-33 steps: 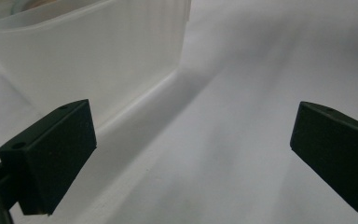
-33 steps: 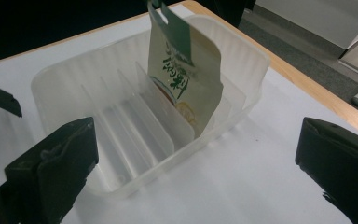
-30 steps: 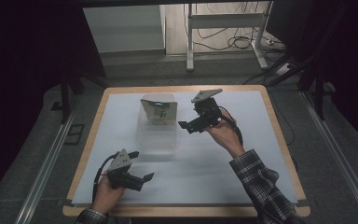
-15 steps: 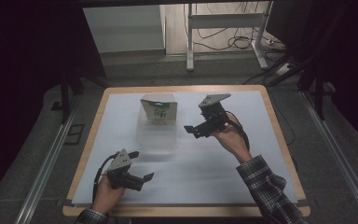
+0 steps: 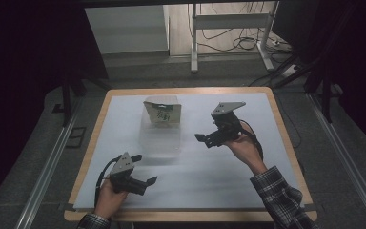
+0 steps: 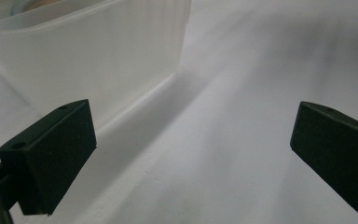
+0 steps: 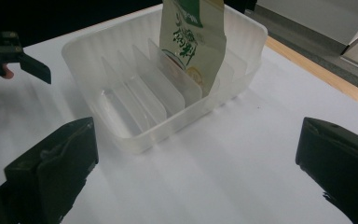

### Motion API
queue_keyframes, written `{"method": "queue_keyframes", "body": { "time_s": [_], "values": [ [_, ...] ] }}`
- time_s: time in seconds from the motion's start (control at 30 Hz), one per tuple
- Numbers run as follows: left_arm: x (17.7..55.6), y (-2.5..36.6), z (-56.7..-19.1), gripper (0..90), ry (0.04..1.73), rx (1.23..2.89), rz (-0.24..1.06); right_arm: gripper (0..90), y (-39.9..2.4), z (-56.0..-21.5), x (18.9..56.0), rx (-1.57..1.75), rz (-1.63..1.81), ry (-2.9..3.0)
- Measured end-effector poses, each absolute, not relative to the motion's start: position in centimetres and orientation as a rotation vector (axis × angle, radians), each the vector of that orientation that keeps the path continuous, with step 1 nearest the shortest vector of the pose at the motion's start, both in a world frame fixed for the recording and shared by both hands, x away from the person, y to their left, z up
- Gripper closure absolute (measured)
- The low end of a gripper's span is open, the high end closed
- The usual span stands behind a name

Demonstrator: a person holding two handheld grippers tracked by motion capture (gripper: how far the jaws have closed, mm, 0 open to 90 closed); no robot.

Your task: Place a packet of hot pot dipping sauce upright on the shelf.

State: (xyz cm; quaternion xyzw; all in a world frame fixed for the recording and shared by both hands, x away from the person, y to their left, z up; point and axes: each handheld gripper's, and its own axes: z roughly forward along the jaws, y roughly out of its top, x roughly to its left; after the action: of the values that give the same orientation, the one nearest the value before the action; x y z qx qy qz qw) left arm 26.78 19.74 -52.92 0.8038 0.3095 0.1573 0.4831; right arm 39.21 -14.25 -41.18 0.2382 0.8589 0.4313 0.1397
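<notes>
A translucent plastic bin [image 5: 161, 136] with upright dividers stands mid-table, and a green-and-white pouch [image 5: 163, 112] stands upright in its far end. My right gripper [image 5: 207, 139] hovers to the bin's right, open and holding nothing. In the right gripper view the bin [image 7: 135, 116] and the pouch [image 7: 193, 44] lie ahead of the wide-apart jaws of that gripper [image 7: 196, 172]. My left gripper [image 5: 144, 171] rests near the front left edge, open and holding nothing. In the left gripper view the bin's wall [image 6: 98, 56] rises at upper left, beyond the spread jaws of the left gripper [image 6: 191, 154].
A white sheet [image 5: 205, 181] covers the wooden table [image 5: 190, 216]. Dark floor and metal rails [image 5: 47, 167] flank the table. A desk frame with cables [image 5: 228, 33] stands behind it. The left gripper [image 7: 9, 51] shows at far left in the right gripper view.
My right gripper has drawn back from the bin, moving right and toward the front of the table. The left gripper has stayed almost still.
</notes>
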Motion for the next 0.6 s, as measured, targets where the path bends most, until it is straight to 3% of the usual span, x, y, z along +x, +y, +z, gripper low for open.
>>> {"method": "queue_keyframes", "body": {
  "time_s": [0.6],
  "values": [
    [26.8,19.7,-53.0,0.2,0.755,1.96,0.381,0.0,-16.9,-42.7,37.4,0.719,1.245,2.465]
  ]
}}
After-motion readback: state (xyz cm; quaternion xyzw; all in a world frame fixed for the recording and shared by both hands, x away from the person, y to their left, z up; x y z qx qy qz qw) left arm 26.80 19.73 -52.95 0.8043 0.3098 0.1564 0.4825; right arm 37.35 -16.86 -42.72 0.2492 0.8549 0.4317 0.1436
